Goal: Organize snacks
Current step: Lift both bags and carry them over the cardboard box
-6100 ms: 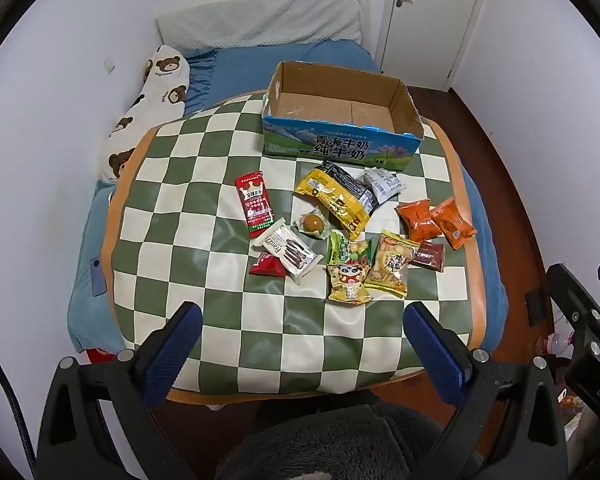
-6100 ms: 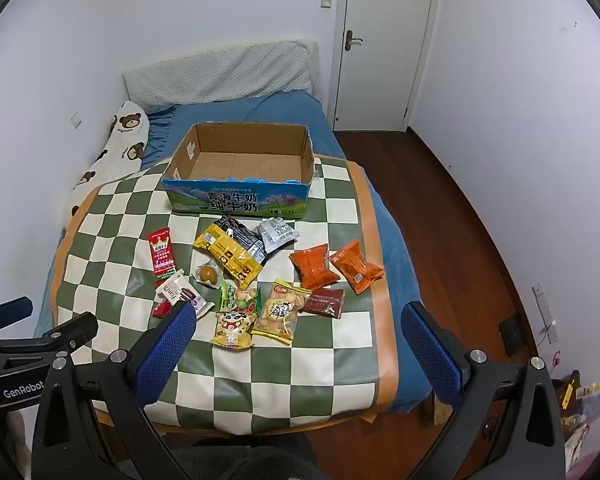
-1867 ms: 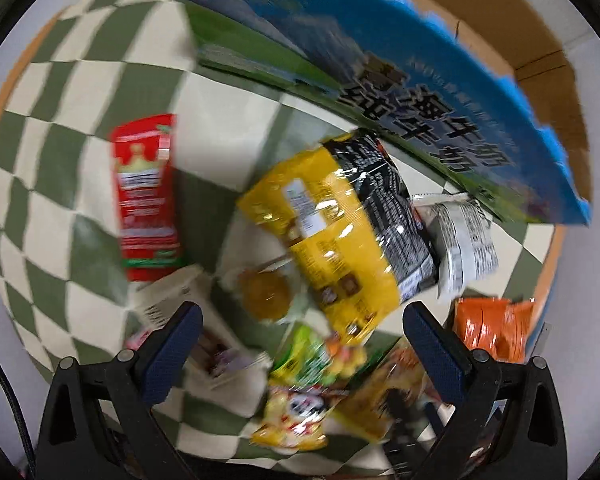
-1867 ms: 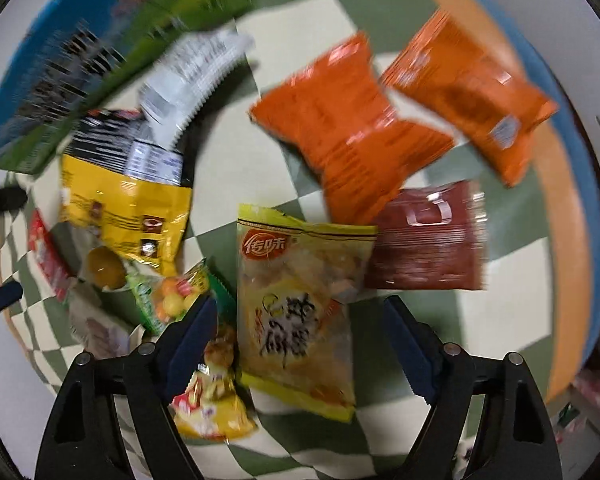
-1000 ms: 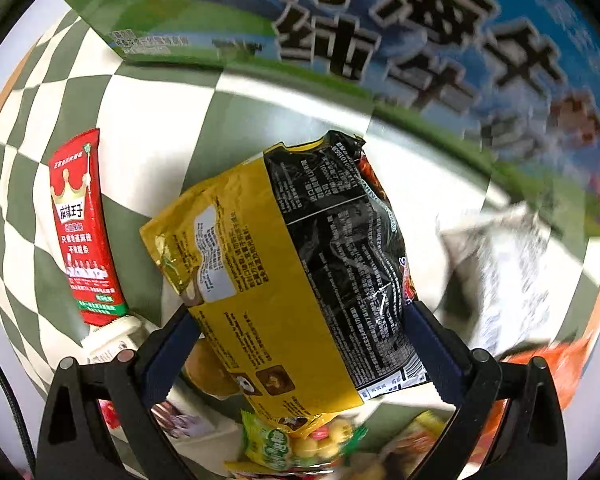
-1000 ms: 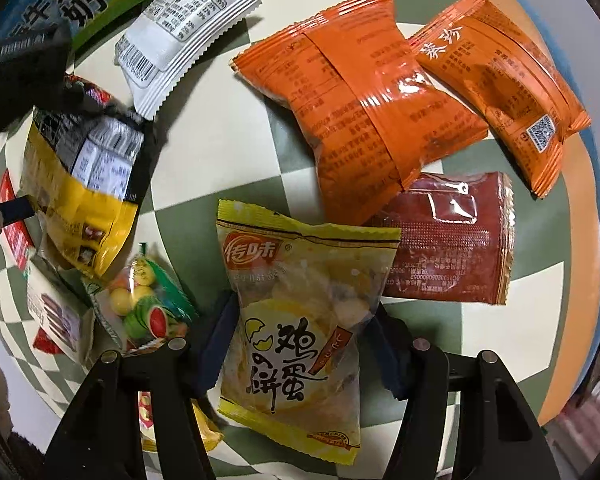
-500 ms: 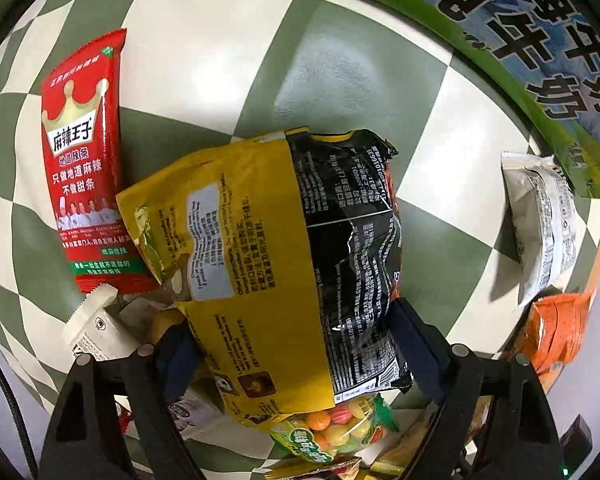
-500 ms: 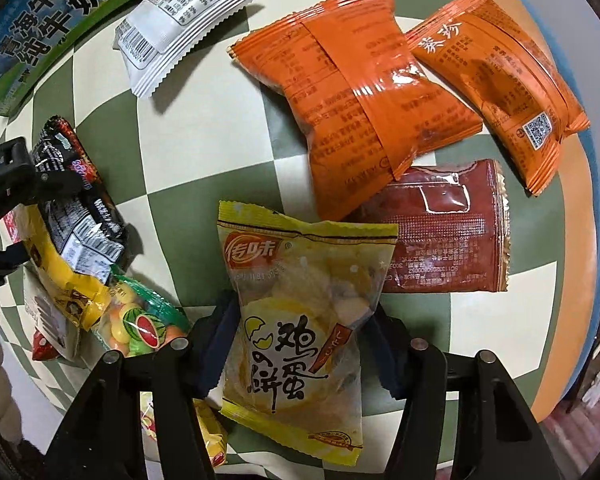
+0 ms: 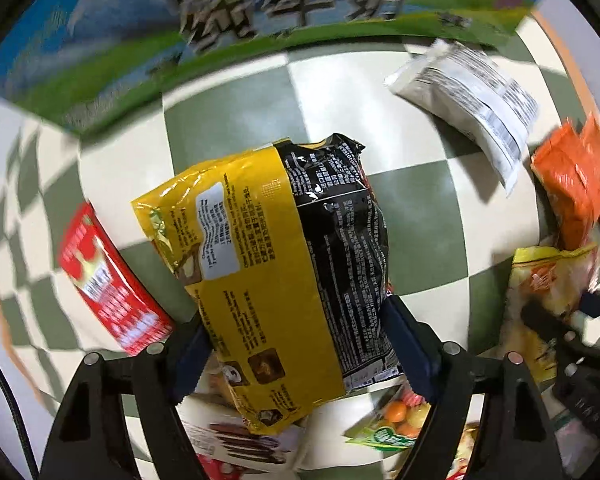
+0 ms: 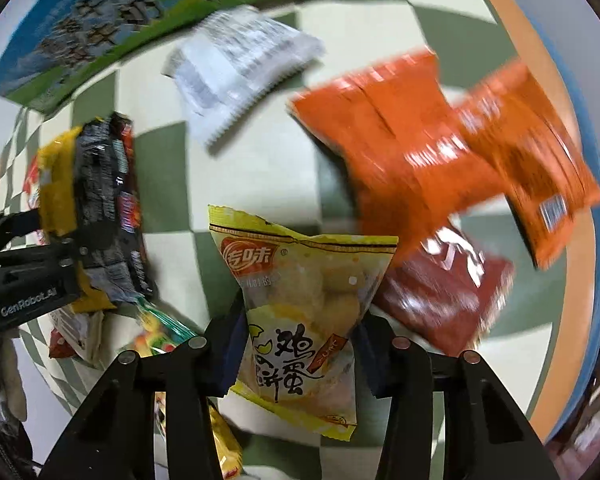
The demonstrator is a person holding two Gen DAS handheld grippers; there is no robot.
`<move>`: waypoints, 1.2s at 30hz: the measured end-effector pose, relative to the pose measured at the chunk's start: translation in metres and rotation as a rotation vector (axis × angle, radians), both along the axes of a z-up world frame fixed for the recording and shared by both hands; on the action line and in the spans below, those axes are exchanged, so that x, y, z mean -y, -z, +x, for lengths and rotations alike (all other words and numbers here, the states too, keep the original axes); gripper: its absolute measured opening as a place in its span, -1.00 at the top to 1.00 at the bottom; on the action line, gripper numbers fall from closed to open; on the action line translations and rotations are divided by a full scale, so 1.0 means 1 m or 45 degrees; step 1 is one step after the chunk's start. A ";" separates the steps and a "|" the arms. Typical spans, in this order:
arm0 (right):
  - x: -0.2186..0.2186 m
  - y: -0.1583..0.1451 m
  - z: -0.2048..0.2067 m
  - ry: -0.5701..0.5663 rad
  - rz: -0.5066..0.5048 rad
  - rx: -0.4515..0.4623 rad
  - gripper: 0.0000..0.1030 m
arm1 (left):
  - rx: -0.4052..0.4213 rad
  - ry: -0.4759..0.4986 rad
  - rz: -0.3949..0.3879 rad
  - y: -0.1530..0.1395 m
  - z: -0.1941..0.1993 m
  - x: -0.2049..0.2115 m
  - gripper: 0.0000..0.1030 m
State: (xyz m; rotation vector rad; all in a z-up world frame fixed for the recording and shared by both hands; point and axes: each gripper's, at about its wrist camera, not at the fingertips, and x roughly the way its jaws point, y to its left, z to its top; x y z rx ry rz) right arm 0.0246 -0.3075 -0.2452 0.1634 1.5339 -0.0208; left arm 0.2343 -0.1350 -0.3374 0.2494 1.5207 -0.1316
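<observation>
Here, crinkled yellow-black packet, glossy egg-biscuit bag

Green-cream checkered cloth carries milk carton box, white packet, orange packets.

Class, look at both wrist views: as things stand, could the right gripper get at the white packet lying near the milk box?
Probably not yet. The right gripper is shut on the yellow egg-biscuit bag, so its jaws are occupied. The white packet itself lies uncovered on the checkered cloth ahead, with nothing between.
</observation>
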 end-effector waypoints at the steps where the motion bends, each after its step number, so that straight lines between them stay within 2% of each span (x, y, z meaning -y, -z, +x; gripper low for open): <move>1: 0.000 0.000 0.002 -0.001 0.013 -0.003 -0.03 | -0.028 -0.062 -0.046 0.006 0.006 -0.010 -0.59; 2: 0.002 0.001 0.003 0.009 0.027 -0.018 -0.06 | -0.089 -0.171 -0.133 0.012 0.008 -0.019 -0.62; 4: 0.006 -0.001 0.003 0.037 0.043 -0.029 -0.26 | -0.163 -0.327 -0.233 0.027 0.008 -0.029 -0.68; 5: 0.008 0.001 0.000 0.045 0.038 -0.022 -0.26 | -0.182 -0.390 -0.271 0.031 0.008 -0.034 -0.73; 7: 0.010 -0.003 -0.002 0.080 0.017 -0.024 -0.27 | -0.179 -0.438 -0.298 0.037 0.006 -0.032 -0.74; 11: 0.006 -0.005 -0.002 0.136 -0.029 -0.041 -0.27 | -0.132 -0.388 -0.258 0.036 0.002 -0.018 -0.73; 12: -0.003 -0.006 -0.004 0.153 -0.044 -0.038 -0.27 | -0.112 -0.360 -0.242 0.050 0.006 -0.007 -0.72; 14: -0.006 0.000 -0.002 0.185 -0.075 -0.047 -0.25 | -0.059 -0.287 -0.207 0.046 0.013 0.015 -0.59; 15: -0.006 0.003 -0.002 0.199 -0.092 -0.056 -0.20 | -0.042 -0.261 -0.194 0.041 0.014 0.018 -0.57; 16: -0.007 0.005 -0.002 0.212 -0.093 -0.052 -0.05 | -0.031 -0.245 -0.187 0.029 0.020 0.020 -0.55; 18: -0.007 0.003 -0.002 0.230 -0.095 -0.038 0.01 | -0.005 -0.220 -0.181 0.018 0.013 0.036 -0.55; 22: -0.011 -0.003 -0.004 0.214 -0.117 -0.010 0.21 | 0.034 -0.199 -0.173 0.007 -0.014 0.028 -0.54; 26: -0.021 -0.013 -0.003 0.187 -0.076 0.024 0.25 | 0.066 -0.187 -0.177 0.009 -0.024 0.021 -0.54; 28: -0.017 -0.019 -0.002 0.185 -0.034 0.039 0.27 | 0.077 -0.196 -0.191 0.001 -0.032 0.024 -0.54; 32: -0.005 -0.050 0.006 0.176 0.062 0.090 0.28 | 0.100 -0.235 -0.252 -0.026 -0.049 0.020 -0.54; 36: 0.012 -0.094 0.028 0.174 0.165 0.168 0.28 | 0.177 -0.251 -0.314 -0.079 -0.054 0.013 -0.54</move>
